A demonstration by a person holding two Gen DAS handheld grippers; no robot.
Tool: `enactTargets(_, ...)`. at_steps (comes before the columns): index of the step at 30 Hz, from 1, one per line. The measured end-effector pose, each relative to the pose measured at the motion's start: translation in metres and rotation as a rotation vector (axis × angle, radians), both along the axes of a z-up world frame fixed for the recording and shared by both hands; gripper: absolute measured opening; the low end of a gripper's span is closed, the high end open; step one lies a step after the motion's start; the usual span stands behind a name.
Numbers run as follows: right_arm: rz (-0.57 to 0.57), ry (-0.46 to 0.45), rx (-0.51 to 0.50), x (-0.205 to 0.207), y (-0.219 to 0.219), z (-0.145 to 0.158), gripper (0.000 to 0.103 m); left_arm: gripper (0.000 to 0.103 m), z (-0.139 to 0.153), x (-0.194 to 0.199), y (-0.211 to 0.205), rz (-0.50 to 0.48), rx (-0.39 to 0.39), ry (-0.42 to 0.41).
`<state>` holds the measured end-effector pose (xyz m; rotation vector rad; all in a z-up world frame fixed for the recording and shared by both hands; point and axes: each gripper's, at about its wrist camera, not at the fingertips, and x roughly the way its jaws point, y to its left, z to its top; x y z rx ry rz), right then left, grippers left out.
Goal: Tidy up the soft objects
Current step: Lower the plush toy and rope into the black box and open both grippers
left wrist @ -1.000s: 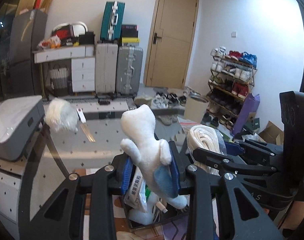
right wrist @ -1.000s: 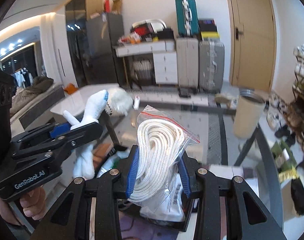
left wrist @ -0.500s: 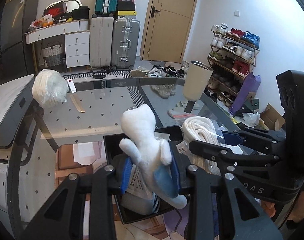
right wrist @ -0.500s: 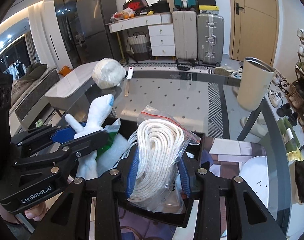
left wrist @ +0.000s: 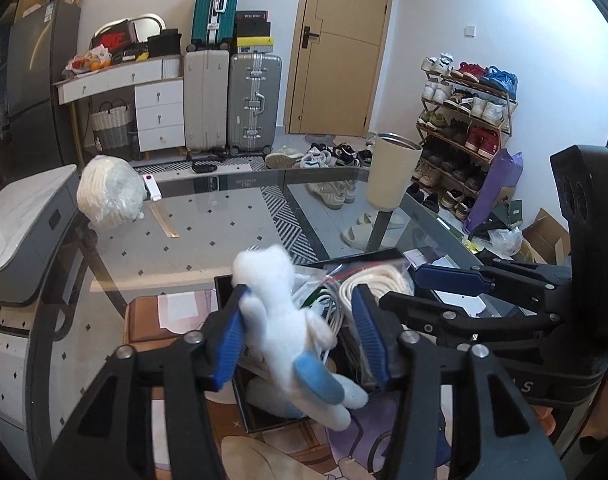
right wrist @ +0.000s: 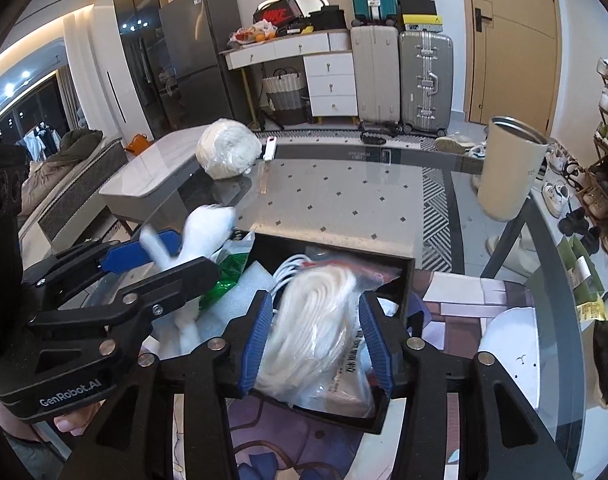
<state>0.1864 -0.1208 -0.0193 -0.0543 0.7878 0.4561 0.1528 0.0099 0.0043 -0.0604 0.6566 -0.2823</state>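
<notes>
— White plush is seen between the jaws of the left gripper (left wrist: 299,336). Is the plush toy (left wrist: 287,320) held?

— No. The jaws are spread wide; the toy only touches the pad at 9 o'clock, with a clear gap at 3 o'clock. It is being let go above the black box (right wrist: 404,280).

— And the right gripper (right wrist: 316,340)?

— Its jaws are also parted. The bagged rope (right wrist: 316,320) sits between the pads, blurred, and a firm squeeze is not seen. It seems to be dropping into the same box.

— Which step is that?

— The dropping-in step, it is judged. Next, both grippers should be lifted straight up so nothing is dragged out.

— What is in the box?

— White foam, a green packet, a cable and a printed bag can be made out.

— Is anything left?

— A wrapped white bundle (left wrist: 107,196) is seen on the glass table (left wrist: 231,240), far off at 11 o'clock. It could be fetched next.
</notes>
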Motion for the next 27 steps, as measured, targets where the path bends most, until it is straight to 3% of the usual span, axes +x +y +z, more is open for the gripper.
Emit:
enactTargets(6, 0.016, -0.069, 0.035, -0.023, -0.006, 0.013, 0.053, 0.058, 0.011, -0.021, 0.003, 0.03, -0.001, -0.056)
enactTargets(11, 0.043, -0.151, 0.032, -0.051, -0.01, 0.016, 0.053, 0.078, 0.017, -0.047, 0.004, 0.074, 0.021, -0.156)
enactTargets(16, 0.04, -0.215, 0.05, -0.072, -0.024, 0.016, 0.053, 0.078, 0.014, -0.067, 0.01, 0.129, 0.041, -0.227)
enactTargets(17, 0.036, -0.228, 0.052, -0.076, -0.027, 0.014, 0.055, 0.079, 0.011, -0.069, 0.012, 0.138, 0.04, -0.231)
enactTargets(20, 0.023, -0.27, 0.064, -0.084, -0.035, 0.008, 0.076, 0.085, 0.004, -0.076, 0.015, 0.164, 0.059, -0.259)
enactTargets(23, 0.007, -0.302, 0.081, -0.09, -0.041, 0.004, 0.076, 0.091, 0.001, -0.084, 0.019, 0.188, 0.078, -0.302)
enactTargets(27, -0.045, -0.338, 0.086, -0.092, -0.045, -0.004, 0.086, 0.094, -0.003, -0.092, 0.02, 0.203, 0.083, -0.344)
